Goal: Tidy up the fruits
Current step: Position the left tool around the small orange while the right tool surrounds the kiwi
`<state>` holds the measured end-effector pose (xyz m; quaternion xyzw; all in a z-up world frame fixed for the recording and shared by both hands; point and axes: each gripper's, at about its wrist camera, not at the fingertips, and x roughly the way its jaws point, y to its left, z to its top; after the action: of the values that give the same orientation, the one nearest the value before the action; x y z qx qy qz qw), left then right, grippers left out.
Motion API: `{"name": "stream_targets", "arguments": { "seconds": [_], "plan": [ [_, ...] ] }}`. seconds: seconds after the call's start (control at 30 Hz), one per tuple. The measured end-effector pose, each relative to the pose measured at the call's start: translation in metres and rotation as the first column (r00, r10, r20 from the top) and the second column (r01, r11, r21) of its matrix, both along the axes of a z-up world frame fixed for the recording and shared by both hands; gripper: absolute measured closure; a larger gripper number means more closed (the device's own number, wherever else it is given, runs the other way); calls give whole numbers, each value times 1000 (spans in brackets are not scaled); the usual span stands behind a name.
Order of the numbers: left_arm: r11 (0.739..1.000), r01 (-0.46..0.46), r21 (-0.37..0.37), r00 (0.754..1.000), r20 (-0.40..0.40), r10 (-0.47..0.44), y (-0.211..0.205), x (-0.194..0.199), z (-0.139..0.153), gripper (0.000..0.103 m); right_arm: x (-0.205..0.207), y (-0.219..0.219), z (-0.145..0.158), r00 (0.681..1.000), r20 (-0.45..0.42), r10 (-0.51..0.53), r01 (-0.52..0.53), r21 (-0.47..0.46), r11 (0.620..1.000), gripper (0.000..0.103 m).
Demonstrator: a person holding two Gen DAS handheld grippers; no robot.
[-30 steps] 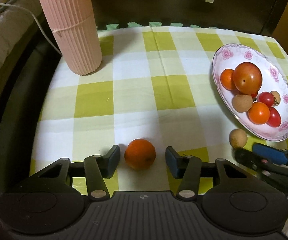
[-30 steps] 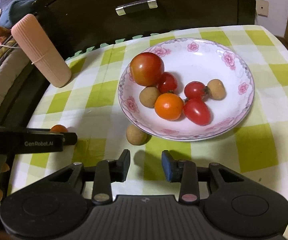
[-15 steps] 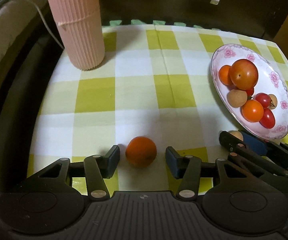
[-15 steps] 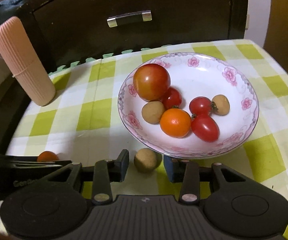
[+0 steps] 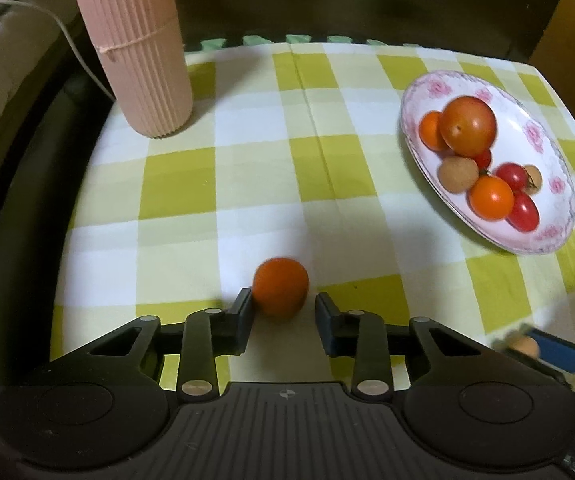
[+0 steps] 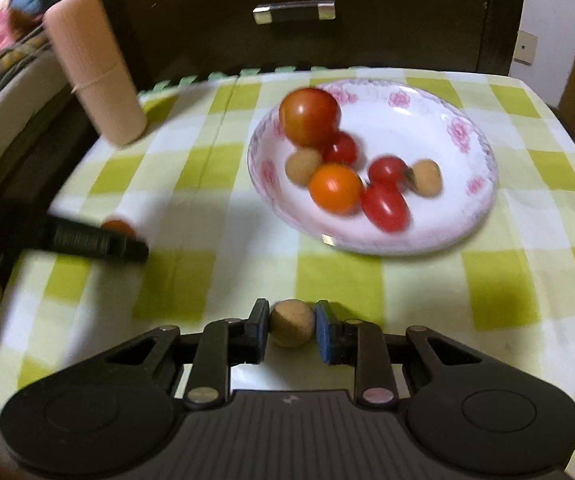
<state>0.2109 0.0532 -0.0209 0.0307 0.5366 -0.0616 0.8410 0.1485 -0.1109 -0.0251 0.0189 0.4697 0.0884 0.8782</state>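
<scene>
Checked tablecloth (image 5: 327, 168), orange fruit (image 5: 280, 286) between closing fingers (image 5: 243, 312)

- A tall pink ribbed cylinder (image 5: 135, 52), tied round with a thin string, stands upright at the far left corner of the table.
- A green-and-white checked tablecloth (image 5: 247, 184) covers the tabletop, a fold line running front to back.
- Behind sits a dark wooden cabinet (image 6: 367, 36) with a metal drawer handle (image 6: 293, 11).
- A white cord (image 5: 67, 32) trails past the cylinder on the left.
- Green scalloped foam edging (image 5: 287, 40) peeks out along the cloth's far edge.
</scene>
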Motion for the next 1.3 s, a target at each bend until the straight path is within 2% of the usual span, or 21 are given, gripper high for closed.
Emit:
{"name": "stream_targets", "arguments": {
  "seconds": [0.13,0.23,0.3,0.37,0.43,0.53,0.6,0.63,0.7,0.77,0.83,1.07,1.3],
  "plan": [
    [999,23,-38,999,-27,-24,-3,-16,1,65,-23,-21,3,999,-35,41,-41,-10,999,79],
    [999,4,-49,1000,-11,-4,0,-30,8,62,-39,-30,9,996,-47,74,-75,-13,997,79],
    [998,-16,-54,1000,23,17,4,-33,16,57,-47,-32,12,994,-47,98,-99,-18,995,79],
    [996,-62,-60,996,59,65,8,-27,21,39,-53,-34,14,992,-47,117,-118,-9,993,79],
    [994,-101,-52,993,58,104,8,-16,18,38,-56,-35,12,991,-44,124,-125,-1,992,79],
    [987,-146,-70,989,16,147,6,-2,5,37,-52,-38,8,991,-56,119,-118,26,993,79],
    [988,-147,-52,989,0,147,0,3,-4,38,-48,-41,8,992,-57,114,-112,34,993,79],
    [991,-130,-26,991,18,131,-6,2,-5,37,-46,-42,8,992,-57,109,-107,44,993,79],
    [994,-109,22,994,31,108,-14,2,-6,41,-43,-45,11,993,-53,101,-98,57,994,79],
    [993,-121,13,992,35,120,-14,3,-4,57,-41,-47,12,994,-49,96,-93,63,994,79],
    [991,-137,-1,990,31,137,-10,6,-4,65,-39,-48,11,994,-52,94,-90,68,994,79],
    [993,-117,-21,993,15,117,-5,-9,1,66,-38,-48,7,994,-66,88,-84,56,995,79],
    [999,36,-21,999,-10,-36,-22,-58,6,66,-39,-49,6,993,-67,95,-93,38,995,79]
  ]
}}
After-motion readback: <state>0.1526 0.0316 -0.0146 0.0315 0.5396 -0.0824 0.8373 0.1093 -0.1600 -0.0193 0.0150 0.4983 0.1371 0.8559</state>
